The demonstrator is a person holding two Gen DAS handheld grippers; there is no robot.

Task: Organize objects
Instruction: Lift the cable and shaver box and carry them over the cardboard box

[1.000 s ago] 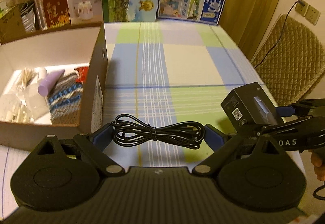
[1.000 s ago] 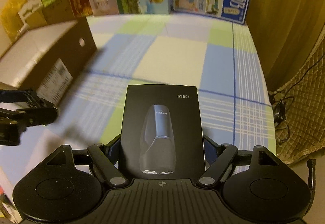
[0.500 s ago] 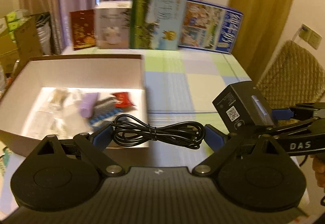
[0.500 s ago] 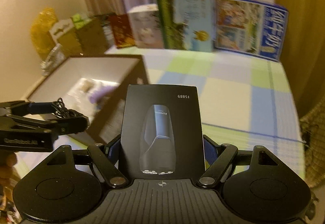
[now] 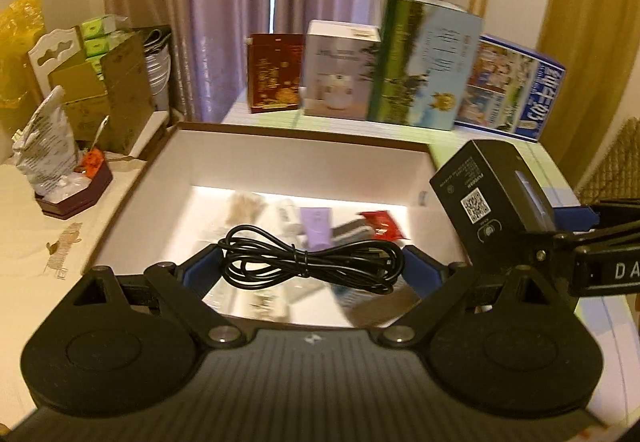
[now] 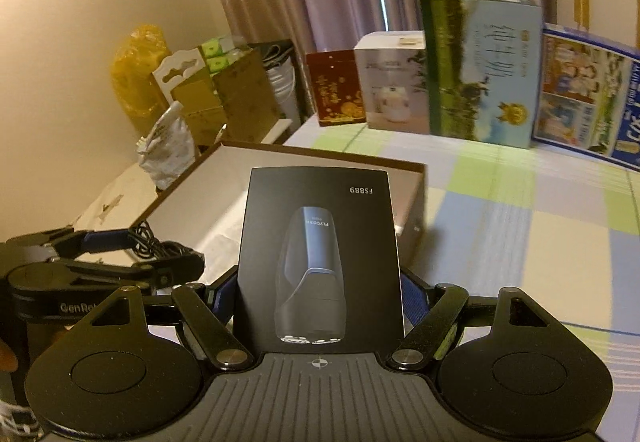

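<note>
So the left gripper (image 5: 312, 266) has a bundled black cable (image 5: 310, 266) clamped between its blue pads, the coil stretched sideways from one pad to the other. It's hanging right over the open cardboard box (image 5: 280, 145), above the near part of the white interior. Down in the box you can see a purple tube (image 5: 316, 228), a red packet (image 5: 382, 224) and some blurry bits I can't make out.

The right gripper (image 6: 320, 294) is squeezing a black shaver box (image 6: 320, 254), one pad on each long side, the printed face up and the box sticking out forward past the fingers. From the left wrist view that shaver box sits just past the cardboard box's right wall, over the checked tablecloth (image 6: 540, 222).
</note>
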